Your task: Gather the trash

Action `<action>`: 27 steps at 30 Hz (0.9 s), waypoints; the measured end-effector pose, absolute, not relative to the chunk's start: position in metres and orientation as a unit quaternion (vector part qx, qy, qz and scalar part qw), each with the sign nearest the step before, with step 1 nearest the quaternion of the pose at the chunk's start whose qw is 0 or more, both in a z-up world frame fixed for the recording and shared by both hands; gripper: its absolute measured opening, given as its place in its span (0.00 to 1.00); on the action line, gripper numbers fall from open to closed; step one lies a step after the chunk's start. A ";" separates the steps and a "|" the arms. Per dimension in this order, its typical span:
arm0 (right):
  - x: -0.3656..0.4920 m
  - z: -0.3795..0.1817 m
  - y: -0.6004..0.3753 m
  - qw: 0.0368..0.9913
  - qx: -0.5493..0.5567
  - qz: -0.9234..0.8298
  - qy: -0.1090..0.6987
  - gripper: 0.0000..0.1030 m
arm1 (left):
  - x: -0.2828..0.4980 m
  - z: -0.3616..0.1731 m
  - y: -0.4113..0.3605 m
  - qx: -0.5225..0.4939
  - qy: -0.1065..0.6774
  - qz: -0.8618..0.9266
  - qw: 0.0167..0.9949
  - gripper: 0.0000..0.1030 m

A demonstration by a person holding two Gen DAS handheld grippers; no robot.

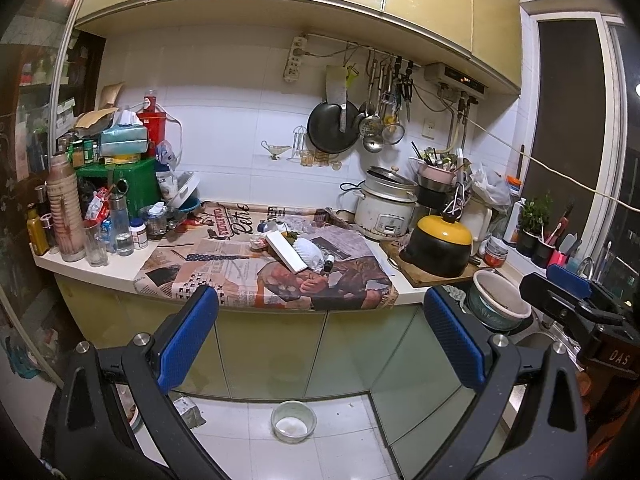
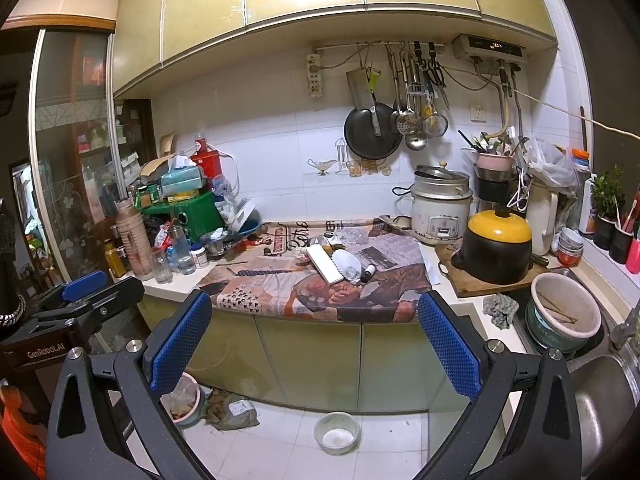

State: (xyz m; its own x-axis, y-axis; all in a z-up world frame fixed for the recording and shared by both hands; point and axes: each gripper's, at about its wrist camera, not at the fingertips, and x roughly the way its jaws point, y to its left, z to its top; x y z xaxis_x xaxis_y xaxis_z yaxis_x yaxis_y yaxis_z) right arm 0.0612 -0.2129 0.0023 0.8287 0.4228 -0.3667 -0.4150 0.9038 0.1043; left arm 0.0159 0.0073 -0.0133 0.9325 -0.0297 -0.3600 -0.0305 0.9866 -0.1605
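Small pile of trash (image 1: 298, 250) in the middle of the counter (image 1: 120, 270), on spread newspaper (image 1: 248, 276): flat white box (image 1: 286, 252), round white crinkly wad (image 1: 310, 254), tiny dark bottle (image 1: 328, 265), all touching. Shiny black pot (image 1: 438, 250) with yellow lid to the right, on a wood board (image 1: 424, 278). Left gripper (image 1: 320, 332) wide open, blue bumpy pads (image 1: 188, 340), holding nothing, low before the counter. Right gripper (image 2: 316, 340) the same: wide open, empty, touching nothing.
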 end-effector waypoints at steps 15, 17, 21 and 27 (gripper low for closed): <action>0.069 0.001 -0.217 0.956 0.010 0.219 0.193 1.00 | 0.025 -0.010 -0.005 -0.071 0.182 -0.004 0.981 1.00; 0.068 0.001 -0.216 0.956 0.010 0.219 0.193 1.00 | 0.024 -0.010 -0.004 -0.072 0.182 -0.004 0.981 1.00; 0.069 0.001 -0.217 0.956 0.011 0.219 0.195 1.00 | 0.024 -0.011 -0.005 -0.071 0.182 -0.003 0.981 1.00; 0.071 -0.001 -0.220 0.956 0.012 0.220 0.195 1.00 | 0.030 -0.012 -0.013 -0.072 0.186 0.004 0.980 1.00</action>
